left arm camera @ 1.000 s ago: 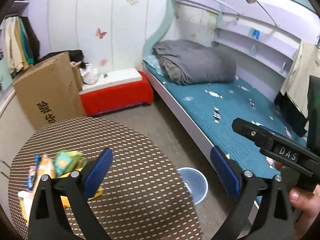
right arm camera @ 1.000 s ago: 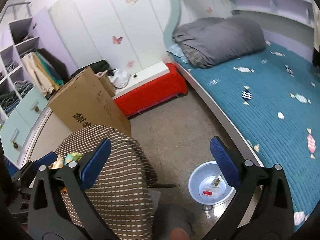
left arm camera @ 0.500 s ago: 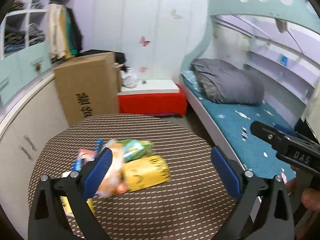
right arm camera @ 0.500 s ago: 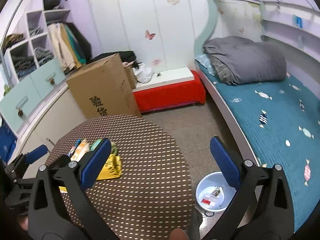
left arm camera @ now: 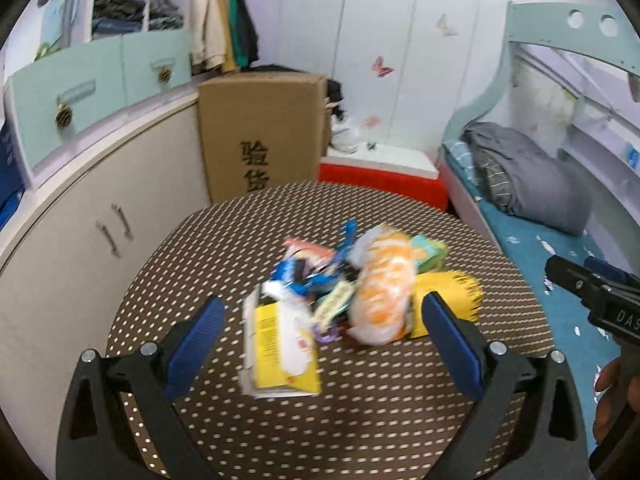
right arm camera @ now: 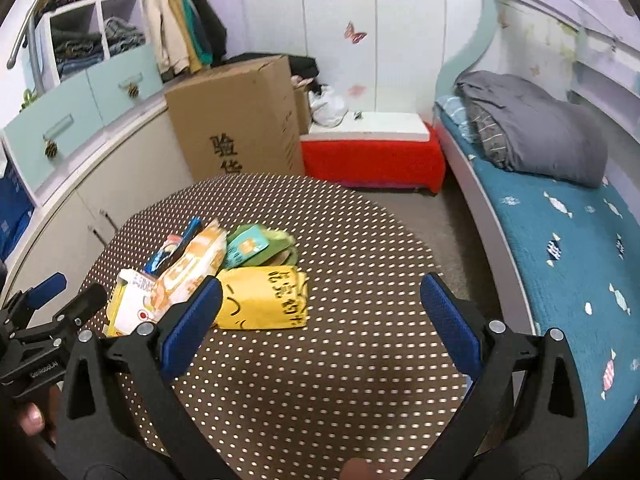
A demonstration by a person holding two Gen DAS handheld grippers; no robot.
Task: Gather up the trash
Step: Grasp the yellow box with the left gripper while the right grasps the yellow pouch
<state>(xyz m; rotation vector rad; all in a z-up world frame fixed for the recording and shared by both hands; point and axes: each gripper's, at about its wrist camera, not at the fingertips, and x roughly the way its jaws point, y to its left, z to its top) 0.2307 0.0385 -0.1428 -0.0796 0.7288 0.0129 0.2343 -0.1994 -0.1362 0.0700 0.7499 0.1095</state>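
On the round dotted bench (right arm camera: 360, 360), a heap of trash (left arm camera: 352, 292) lies left of the middle, toward the cupboard-side edge. In the heap, a yellow bag (right arm camera: 262, 300) lies flat on the side nearest the bed (right arm camera: 560, 248); a green packet (right arm camera: 256, 246) sits just behind it toward the far edge. An orange-and-white bag (left arm camera: 382, 292) leans across the middle, and a yellow-and-white carton (left arm camera: 280, 344) lies at the near end. Blue wrappers (left arm camera: 304, 272) are tangled behind the carton; the left view is blurred, so their details cannot be told.

The left gripper (left arm camera: 324, 332) hangs above the near part of the heap, its blue fingers (left arm camera: 196, 344) spread wide on either side of the carton and holding nothing. The right gripper (right arm camera: 320, 316) is over the near half of the bench, fingers (right arm camera: 450, 320) likewise spread wide and empty, the left one just beside the yellow bag.

Beyond the far edge stand a cardboard box (right arm camera: 240, 120) and a red bench seat (right arm camera: 372, 160).
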